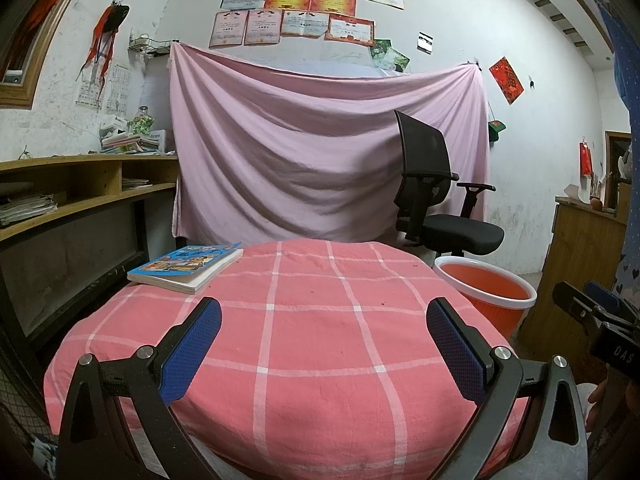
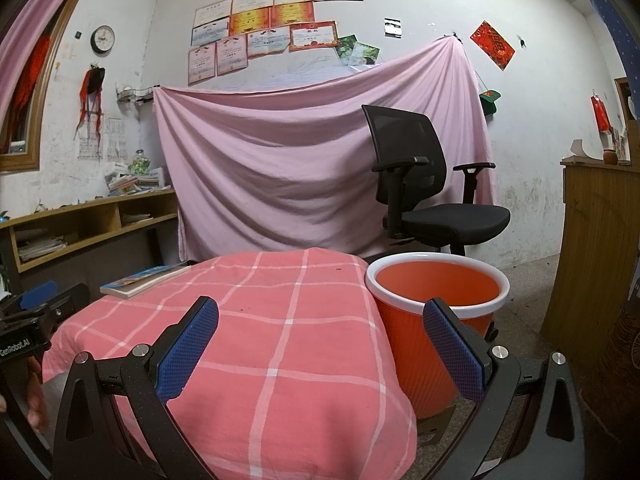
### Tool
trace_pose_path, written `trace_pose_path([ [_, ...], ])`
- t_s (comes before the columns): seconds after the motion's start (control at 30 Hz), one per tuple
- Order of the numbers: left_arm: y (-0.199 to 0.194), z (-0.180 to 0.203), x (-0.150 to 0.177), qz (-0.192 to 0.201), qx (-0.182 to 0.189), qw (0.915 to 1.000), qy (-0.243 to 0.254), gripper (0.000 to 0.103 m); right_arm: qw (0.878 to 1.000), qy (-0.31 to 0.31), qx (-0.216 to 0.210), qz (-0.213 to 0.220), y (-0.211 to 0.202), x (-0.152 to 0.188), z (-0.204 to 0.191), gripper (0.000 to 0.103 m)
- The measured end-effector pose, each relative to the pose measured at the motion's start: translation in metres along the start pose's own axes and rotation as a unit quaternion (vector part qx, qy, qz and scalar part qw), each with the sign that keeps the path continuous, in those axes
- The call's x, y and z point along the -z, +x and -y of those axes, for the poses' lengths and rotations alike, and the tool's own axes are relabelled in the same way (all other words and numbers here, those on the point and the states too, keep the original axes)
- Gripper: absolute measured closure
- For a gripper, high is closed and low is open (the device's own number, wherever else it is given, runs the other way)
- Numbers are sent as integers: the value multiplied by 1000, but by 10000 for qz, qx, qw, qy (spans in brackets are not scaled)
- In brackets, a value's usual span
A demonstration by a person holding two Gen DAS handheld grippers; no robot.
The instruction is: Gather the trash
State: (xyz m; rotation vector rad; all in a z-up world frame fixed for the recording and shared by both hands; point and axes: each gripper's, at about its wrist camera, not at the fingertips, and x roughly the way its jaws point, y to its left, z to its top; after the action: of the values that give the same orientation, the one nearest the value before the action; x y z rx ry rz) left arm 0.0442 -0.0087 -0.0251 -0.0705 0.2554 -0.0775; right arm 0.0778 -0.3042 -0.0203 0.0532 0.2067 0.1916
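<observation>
An orange bin with a white rim (image 2: pixel 436 292) stands on the floor at the right of a table covered in a pink checked cloth (image 2: pixel 280 320); it also shows in the left wrist view (image 1: pixel 486 284). Its inside looks empty. My left gripper (image 1: pixel 324 316) is open and empty above the cloth (image 1: pixel 320 320). My right gripper (image 2: pixel 320 316) is open and empty above the cloth's right edge, its right finger in front of the bin. No trash shows on the cloth. The right gripper's body shows at the right edge of the left wrist view (image 1: pixel 600 320).
A blue book (image 1: pixel 186 266) lies at the table's far left corner. A black office chair (image 2: pixel 424 196) stands behind the bin, before a hanging pink sheet (image 1: pixel 320 148). Wooden shelves (image 1: pixel 72 196) run along the left; a wooden cabinet (image 2: pixel 596 248) is at the right.
</observation>
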Motion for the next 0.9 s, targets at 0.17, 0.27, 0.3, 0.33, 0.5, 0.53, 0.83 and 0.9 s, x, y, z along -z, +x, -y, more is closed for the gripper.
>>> trace_pose_path([
  [0.17, 1, 0, 1, 1, 0, 10000, -4, 3, 10000, 6, -17, -5, -1, -2, 0, 0],
  [0.27, 1, -1, 0, -6, 0, 10000, -1, 3, 10000, 7, -16, -10, -1, -2, 0, 0],
  [0.3, 2, -1, 0, -8, 3, 10000, 0, 3, 10000, 7, -13, -11, -1, -2, 0, 0],
  [0.33, 1, -1, 0, -7, 3, 10000, 1, 3, 10000, 7, -14, -10, -1, -2, 0, 0],
  [0.5, 1, -1, 0, -8, 1, 10000, 3, 3, 10000, 8, -13, -11, -1, -2, -1, 0],
  [0.53, 1, -1, 0, -7, 3, 10000, 0, 3, 10000, 9, -12, -11, -1, -2, -1, 0],
  [0.83, 4, -9, 5, -104, 120, 9998, -74, 3, 10000, 11, -12, -17, -1, -2, -2, 0],
  [0.9, 3, -11, 5, -108, 120, 9998, -70, 3, 10000, 11, -10, -16, -1, -2, -2, 0],
])
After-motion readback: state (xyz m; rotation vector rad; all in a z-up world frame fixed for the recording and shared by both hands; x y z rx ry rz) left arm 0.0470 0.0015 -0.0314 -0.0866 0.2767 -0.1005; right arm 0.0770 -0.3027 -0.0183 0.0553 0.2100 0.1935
